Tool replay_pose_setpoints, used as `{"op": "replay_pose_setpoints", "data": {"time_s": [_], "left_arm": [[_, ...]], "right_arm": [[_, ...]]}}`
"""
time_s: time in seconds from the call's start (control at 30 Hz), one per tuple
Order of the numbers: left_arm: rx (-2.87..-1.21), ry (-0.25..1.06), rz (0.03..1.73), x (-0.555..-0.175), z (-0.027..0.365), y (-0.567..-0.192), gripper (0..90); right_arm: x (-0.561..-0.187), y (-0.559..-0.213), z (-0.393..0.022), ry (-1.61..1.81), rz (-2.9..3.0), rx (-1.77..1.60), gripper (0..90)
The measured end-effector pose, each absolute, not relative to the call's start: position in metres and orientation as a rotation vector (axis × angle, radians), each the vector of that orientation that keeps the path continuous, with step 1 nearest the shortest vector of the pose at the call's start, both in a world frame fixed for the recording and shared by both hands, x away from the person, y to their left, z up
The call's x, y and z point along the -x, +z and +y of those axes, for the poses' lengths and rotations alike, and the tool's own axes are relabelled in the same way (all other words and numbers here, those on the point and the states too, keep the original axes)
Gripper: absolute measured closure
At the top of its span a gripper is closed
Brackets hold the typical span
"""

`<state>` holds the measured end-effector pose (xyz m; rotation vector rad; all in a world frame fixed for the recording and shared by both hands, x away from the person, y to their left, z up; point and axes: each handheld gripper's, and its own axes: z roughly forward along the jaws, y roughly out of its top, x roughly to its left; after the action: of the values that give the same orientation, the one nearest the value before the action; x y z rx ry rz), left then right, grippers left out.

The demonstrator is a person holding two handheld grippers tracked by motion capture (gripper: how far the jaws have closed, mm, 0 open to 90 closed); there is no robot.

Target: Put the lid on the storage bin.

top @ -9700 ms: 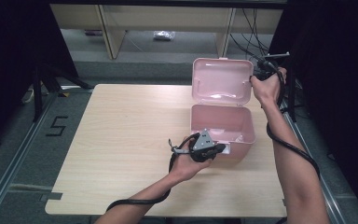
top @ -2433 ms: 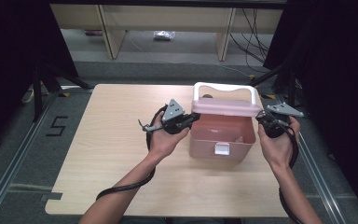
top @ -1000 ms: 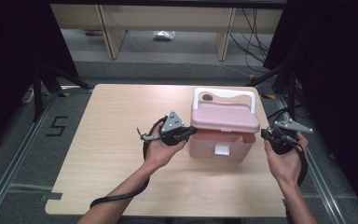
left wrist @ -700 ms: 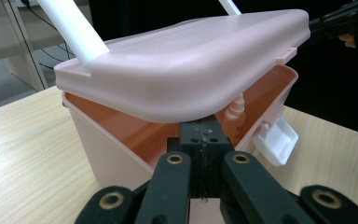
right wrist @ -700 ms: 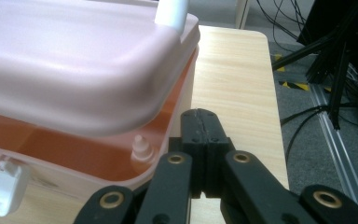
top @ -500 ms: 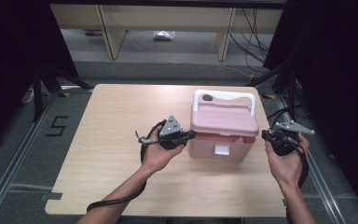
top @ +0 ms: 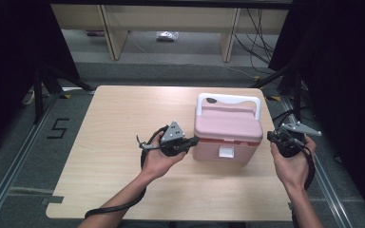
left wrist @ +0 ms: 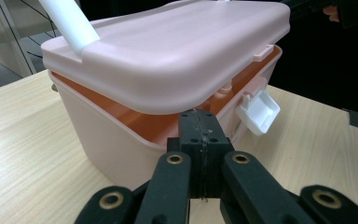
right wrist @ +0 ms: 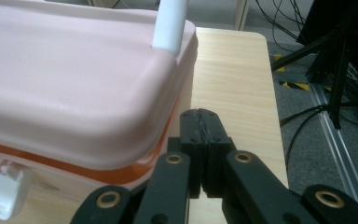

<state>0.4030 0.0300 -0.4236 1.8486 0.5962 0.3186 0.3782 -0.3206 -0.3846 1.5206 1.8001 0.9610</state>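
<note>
Left gripper [top: 190,142] held level, jaws closed together, right gripper [top: 272,137] likewise closed, both forearms reaching forward

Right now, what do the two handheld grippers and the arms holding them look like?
Both the left gripper and the right gripper are black, each topped by a grey three-cornered plate and trailing a black cable. Up close, the jaws are matt black linkages with brass-coloured pivot pins. The forearms are bare, with no sleeves showing.

High view: fixed overhead, facing forward and down, distant. Both gripper views: low at table height, very near, facing inward from opposite sides. All three share the pink box [top: 227,130].
</note>
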Motion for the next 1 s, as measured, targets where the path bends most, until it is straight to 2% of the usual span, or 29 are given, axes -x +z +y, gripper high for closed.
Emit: {"op": "replay_pose_setpoints", "data": {"time_s": [0.47,1.0], "left_arm": [[-1.825,0.368,0.61,-0.399,0.048,-0.416,89.8],[-1.775,0.518,0.682,-0.396,0.104,-0.411,85.1]], "right_arm": [[-0.38,-0.385,-0.322,0.95,1.791,-1.512,89.4],[-0.377,-0.398,-0.324,1.003,1.772,-1.533,82.9]]}}
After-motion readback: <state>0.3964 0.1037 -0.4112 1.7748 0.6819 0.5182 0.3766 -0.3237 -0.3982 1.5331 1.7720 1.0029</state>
